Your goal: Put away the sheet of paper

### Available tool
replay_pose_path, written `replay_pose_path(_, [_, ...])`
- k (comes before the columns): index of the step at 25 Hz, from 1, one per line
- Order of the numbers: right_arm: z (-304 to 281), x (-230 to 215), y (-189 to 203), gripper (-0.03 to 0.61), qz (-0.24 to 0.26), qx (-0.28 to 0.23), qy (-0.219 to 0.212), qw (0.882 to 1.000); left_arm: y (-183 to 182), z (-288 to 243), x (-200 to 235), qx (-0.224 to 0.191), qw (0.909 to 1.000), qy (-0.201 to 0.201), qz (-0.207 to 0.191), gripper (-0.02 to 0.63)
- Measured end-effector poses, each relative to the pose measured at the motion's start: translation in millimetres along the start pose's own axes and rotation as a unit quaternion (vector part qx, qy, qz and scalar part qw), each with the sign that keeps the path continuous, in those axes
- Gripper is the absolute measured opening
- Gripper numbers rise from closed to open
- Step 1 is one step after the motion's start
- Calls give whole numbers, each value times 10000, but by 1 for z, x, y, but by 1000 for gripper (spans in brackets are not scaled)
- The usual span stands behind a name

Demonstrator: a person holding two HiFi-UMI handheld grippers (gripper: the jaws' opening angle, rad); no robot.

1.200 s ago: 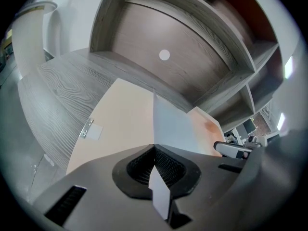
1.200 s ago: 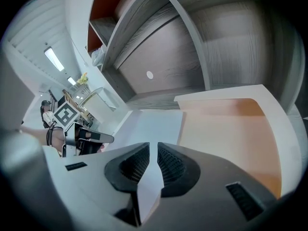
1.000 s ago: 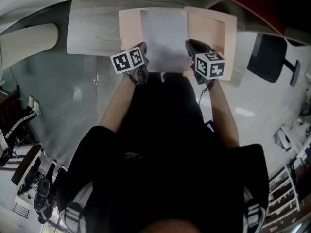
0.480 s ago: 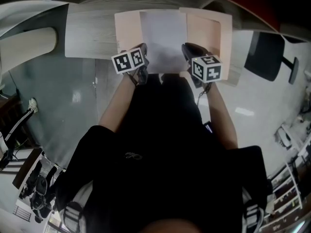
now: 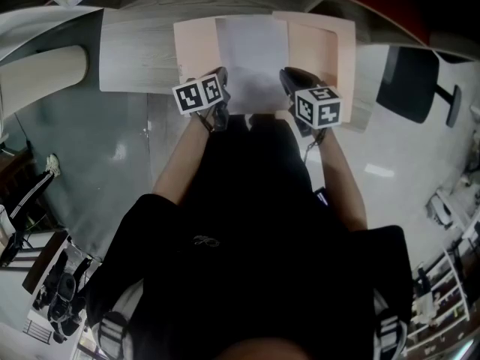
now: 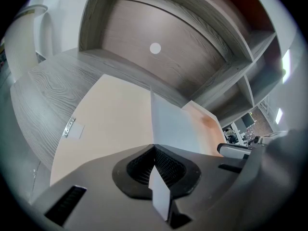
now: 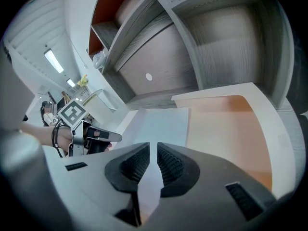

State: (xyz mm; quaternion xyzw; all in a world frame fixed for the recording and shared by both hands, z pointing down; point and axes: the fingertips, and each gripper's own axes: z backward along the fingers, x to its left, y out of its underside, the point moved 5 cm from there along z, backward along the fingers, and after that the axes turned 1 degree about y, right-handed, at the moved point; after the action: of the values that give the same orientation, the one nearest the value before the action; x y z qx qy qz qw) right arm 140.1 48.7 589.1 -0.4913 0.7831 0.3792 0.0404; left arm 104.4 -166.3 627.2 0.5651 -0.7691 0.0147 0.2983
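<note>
The left gripper [image 6: 154, 150] and right gripper [image 7: 156, 149] each pinch a near corner of the sheet of paper [image 5: 253, 58], keeping it flat between and ahead of them over the open folder [image 5: 196, 47], probably for laying it inside.

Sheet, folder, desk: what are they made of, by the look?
The sheet looks like thin matte white paper, with a hair-thin edge. The folder: peach card or thin plastic, smooth and flat; can't tell which. The desk: grey wood grain, likely matte laminate.
</note>
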Motion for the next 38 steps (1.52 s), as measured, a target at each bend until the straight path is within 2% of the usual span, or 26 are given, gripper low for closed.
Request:
replay_pose_path(25, [16, -13, 2, 60, 29, -28, 35, 10000, 1, -12, -27, 27, 9999, 55, -146, 44])
replay_pose_path(38, [18, 3, 1, 58, 485, 183, -220, 9984, 13, -12, -33, -167, 9998, -44, 35, 44])
